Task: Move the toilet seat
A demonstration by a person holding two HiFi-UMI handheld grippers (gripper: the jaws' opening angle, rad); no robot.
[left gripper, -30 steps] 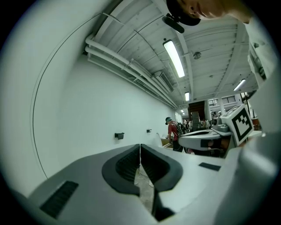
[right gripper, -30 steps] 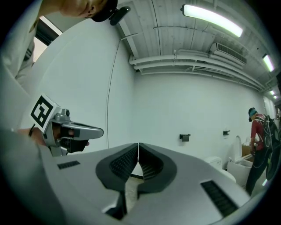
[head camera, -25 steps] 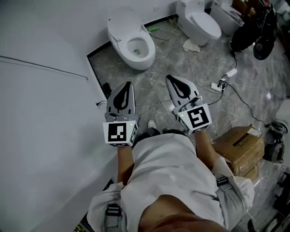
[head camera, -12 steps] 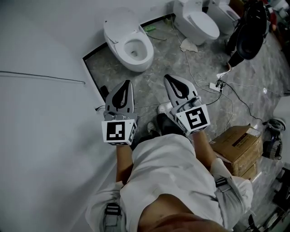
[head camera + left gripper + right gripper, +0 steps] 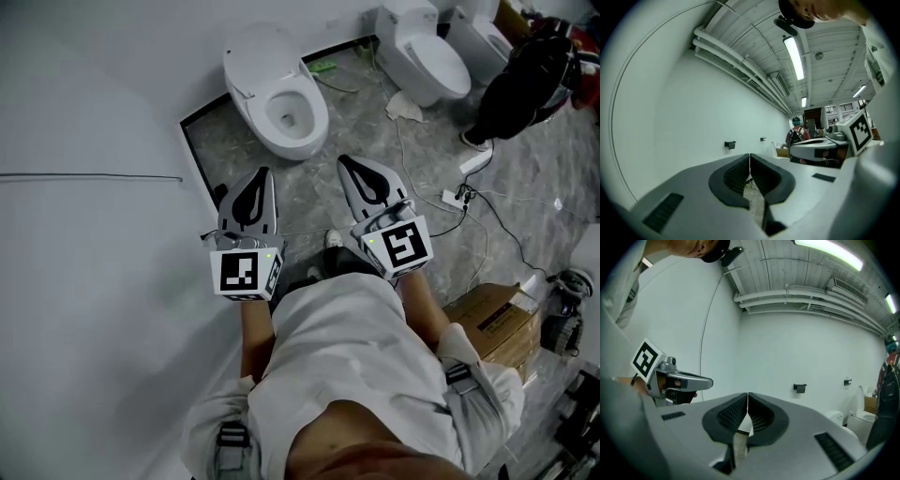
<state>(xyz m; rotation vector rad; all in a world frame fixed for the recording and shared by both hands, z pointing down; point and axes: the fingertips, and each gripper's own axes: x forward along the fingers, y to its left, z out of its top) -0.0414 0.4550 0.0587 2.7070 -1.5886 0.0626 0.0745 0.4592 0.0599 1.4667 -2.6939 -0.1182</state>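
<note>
With jaws pressed together and nothing between them, the left gripper (image 5: 265, 173) and right gripper (image 5: 344, 160) remain level and side by side, while the toilet seat (image 5: 315, 129), well apart beside the wall (image 5: 94, 94), appears slightly nearer than before.

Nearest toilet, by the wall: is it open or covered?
Open: in the head view the toilet shows its bowl opening, with no lid lying over it.

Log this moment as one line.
left gripper: shut, empty | right gripper: shut, empty | toilet: ahead, untouched
</note>
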